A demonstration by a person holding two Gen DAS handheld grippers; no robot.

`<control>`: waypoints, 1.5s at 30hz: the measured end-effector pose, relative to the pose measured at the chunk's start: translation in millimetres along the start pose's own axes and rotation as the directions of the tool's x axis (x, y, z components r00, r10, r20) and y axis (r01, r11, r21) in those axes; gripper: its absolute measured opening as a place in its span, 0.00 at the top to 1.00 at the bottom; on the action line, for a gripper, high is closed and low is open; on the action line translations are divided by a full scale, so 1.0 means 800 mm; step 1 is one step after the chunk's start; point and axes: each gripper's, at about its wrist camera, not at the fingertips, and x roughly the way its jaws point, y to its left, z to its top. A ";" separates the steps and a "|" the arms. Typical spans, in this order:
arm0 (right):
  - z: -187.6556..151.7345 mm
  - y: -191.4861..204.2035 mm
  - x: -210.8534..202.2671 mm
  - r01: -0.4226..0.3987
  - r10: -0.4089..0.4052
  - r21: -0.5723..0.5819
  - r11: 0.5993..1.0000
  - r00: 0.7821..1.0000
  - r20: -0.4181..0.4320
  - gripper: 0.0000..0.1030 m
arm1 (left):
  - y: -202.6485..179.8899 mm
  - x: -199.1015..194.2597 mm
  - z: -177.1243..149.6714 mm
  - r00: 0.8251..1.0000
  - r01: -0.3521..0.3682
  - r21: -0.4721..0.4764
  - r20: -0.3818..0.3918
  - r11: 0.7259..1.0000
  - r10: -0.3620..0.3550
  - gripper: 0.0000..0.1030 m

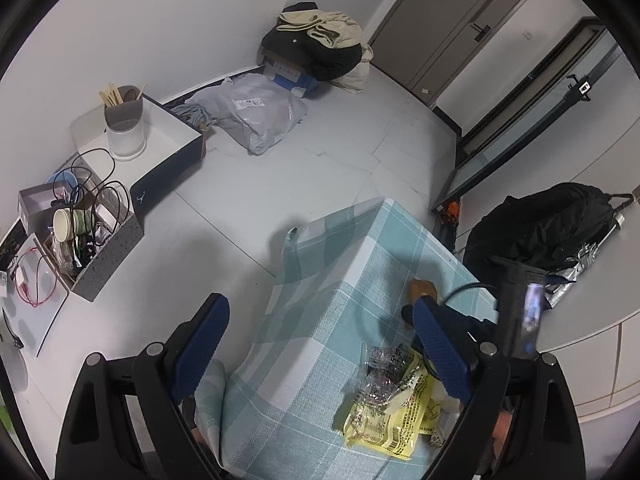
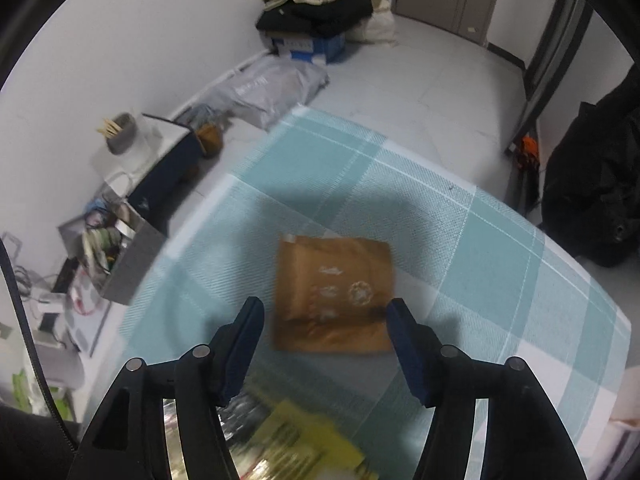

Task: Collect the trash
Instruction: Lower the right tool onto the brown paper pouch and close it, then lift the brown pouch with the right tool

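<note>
A table under a teal-and-white checked cloth [image 1: 340, 272] carries the trash. A flat brown paper packet [image 2: 334, 292] lies on the cloth, just beyond and between the fingertips of my right gripper [image 2: 326, 332]. That gripper is open above it, and its pads do not press on the packet. A yellow printed wrapper [image 1: 400, 412] and crumpled clear plastic [image 1: 380, 364] lie near the table's front. The yellow wrapper [image 2: 304, 436] shows blurred under the right gripper. My left gripper [image 1: 320, 340] hangs open over the table's left corner with nothing between its fingers. The brown packet [image 1: 420, 290] peeks out beyond its right finger.
On the floor at left stand a grey box [image 1: 108, 248] of paper cups and cables and a dark box [image 1: 168, 140] holding a cup of sticks [image 1: 124, 120]. A grey plastic bag [image 1: 256, 116] and a clothes pile [image 1: 316, 48] lie by the wall. A black backpack [image 1: 540, 224] sits right.
</note>
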 end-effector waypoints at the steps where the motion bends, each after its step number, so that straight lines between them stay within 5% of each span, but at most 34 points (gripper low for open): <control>1: 0.002 0.000 0.002 0.008 -0.008 0.002 1.000 1.000 -0.004 0.31 | 0.000 0.000 0.000 1.000 -0.001 -0.002 -0.001 1.000 0.001 0.12; 6: 0.005 -0.003 0.005 0.008 -0.008 -0.001 1.000 1.000 -0.002 0.30 | -0.001 0.003 -0.001 1.000 -0.001 0.000 -0.012 1.000 0.001 0.12; 18: -0.002 -0.031 -0.007 -0.016 0.014 0.026 1.000 0.999 0.041 0.78 | 0.002 0.008 -0.002 0.999 -0.004 0.000 -0.033 1.000 0.004 0.12; 28: -0.008 -0.030 -0.012 0.028 -0.028 -0.001 1.000 0.997 0.069 1.00 | -0.001 0.011 -0.003 0.999 -0.015 0.009 -0.043 1.000 0.016 0.11; 34: -0.013 -0.042 -0.031 0.007 -0.008 0.012 1.000 0.995 0.099 1.00 | -0.002 0.013 -0.003 0.999 -0.021 0.016 -0.039 1.000 0.022 0.11; 41: -0.011 -0.058 -0.034 -0.135 0.126 0.094 0.986 0.988 0.088 0.94 | -0.004 0.014 -0.007 0.999 -0.013 0.021 -0.050 1.000 0.014 0.12; 43: -0.008 -0.055 -0.026 -0.109 0.103 0.108 0.988 0.993 0.060 0.68 | -0.002 0.012 -0.007 0.999 -0.020 0.019 -0.043 1.000 0.020 0.11; 45: -0.004 -0.046 -0.021 -0.123 0.117 0.111 0.986 0.992 0.053 0.59 | 0.001 0.010 -0.004 0.999 -0.017 0.002 -0.039 1.000 0.017 0.11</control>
